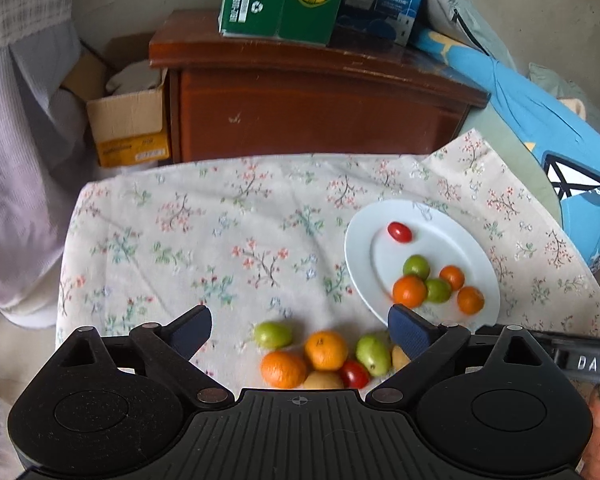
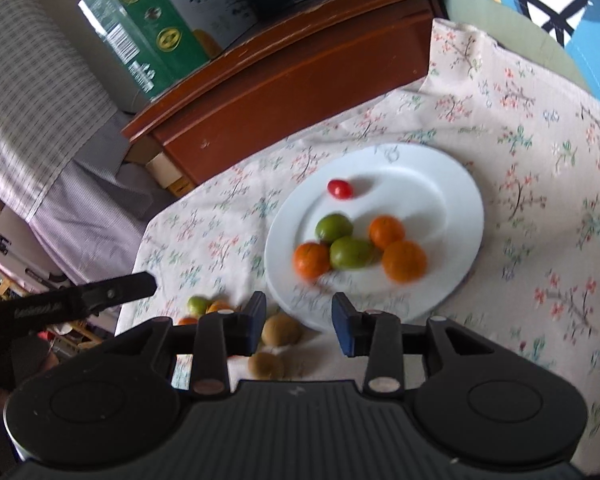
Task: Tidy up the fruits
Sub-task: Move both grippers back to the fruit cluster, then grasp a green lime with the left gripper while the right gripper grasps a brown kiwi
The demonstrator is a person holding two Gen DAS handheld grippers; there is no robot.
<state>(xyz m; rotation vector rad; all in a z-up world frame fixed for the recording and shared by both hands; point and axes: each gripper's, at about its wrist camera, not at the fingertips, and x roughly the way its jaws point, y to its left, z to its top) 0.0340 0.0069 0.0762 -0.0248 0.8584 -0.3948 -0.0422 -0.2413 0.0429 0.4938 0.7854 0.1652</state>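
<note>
Left gripper (image 1: 300,330) jaws wide apart, empty, above loose fruit pile (image 1: 324,356) on worktop. Right gripper (image 2: 299,326) slightly apart, empty, near plate (image 2: 452,184) (six fruits aboard). Risk: round fruit rolling off if nudged.

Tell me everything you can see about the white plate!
The white plate is round, smooth and glossy, like china, with a wide rim and a shallow well. It lies flat on the flowery tablecloth. Six small fruits sit on it: a red tomato alone near the far side, and two green fruits and three oranges clustered nearer the camera. A faint mark shows on its far rim. Neither tool touches it.
</note>
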